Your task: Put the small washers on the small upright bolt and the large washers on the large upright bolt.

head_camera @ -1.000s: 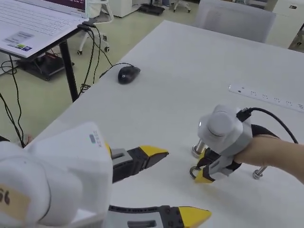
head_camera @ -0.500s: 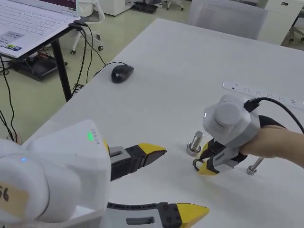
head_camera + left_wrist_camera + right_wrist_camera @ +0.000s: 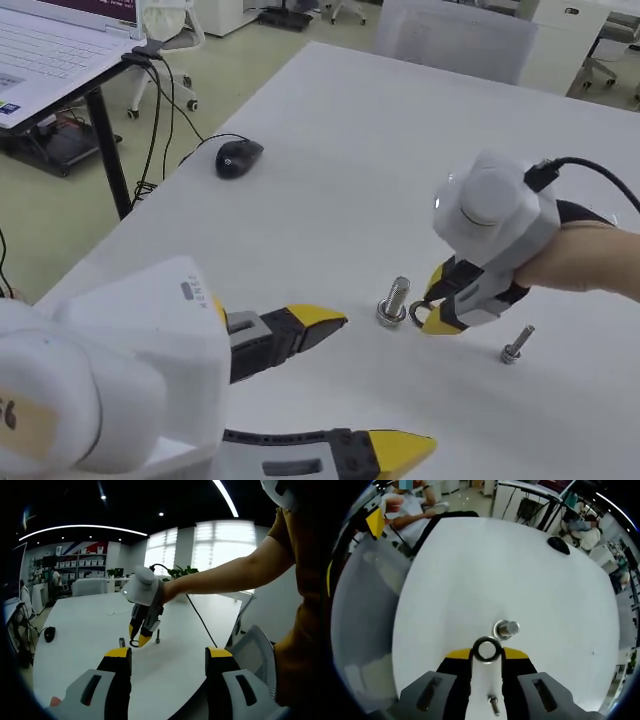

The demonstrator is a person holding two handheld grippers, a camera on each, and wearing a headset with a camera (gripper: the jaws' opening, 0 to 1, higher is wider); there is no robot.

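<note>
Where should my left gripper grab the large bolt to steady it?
Probably the wide head at its base, coming low from the side facing the left gripper. The large bolt stands on that head, threads up, and the right gripper holds a washer just beside it, so the shaft should stay free.

A long white table (image 3: 330, 150) reaches toward a grey office chair (image 3: 450, 40) at its far end; a black wired mouse (image 3: 237, 157) lies near its left edge; an open laptop (image 3: 40, 50) stands off to the left, above a pale floor (image 3: 60, 210) (greenish in tint); tall bright windows (image 3: 220, 540) and a curved ceiling light strip (image 3: 80, 527) show in the left gripper view.
</note>
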